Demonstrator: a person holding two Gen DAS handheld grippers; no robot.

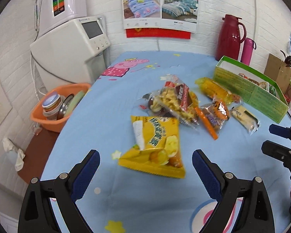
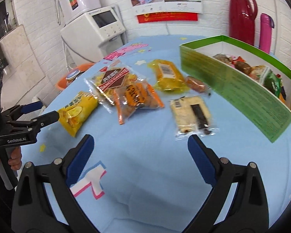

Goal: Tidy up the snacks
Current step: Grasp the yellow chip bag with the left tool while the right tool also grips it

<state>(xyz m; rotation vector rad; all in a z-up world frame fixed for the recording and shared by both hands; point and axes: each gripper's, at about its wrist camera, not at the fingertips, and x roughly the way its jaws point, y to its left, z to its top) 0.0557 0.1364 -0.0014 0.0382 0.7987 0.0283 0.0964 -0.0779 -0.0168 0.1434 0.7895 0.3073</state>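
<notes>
The left gripper hovers low over the blue cloth with its jaws spread wide and nothing between them, pointing at the yellow chip bag that lies flat just ahead of its fingertips. The right gripper is likewise released and empty, held above the cloth with the pale wrapped snack just beyond its right finger. In the right wrist view the left gripper reaches in from the left edge, a hand wrapped round its handle, its tips at the end of the chip bag. Behind the chip bag lie a clear bag of puffed snacks, an orange packet and a yellow packet, clustered and partly overlapping. The green box stands open on the right side of the cloth, with several wrapped snacks already inside it.
</notes>
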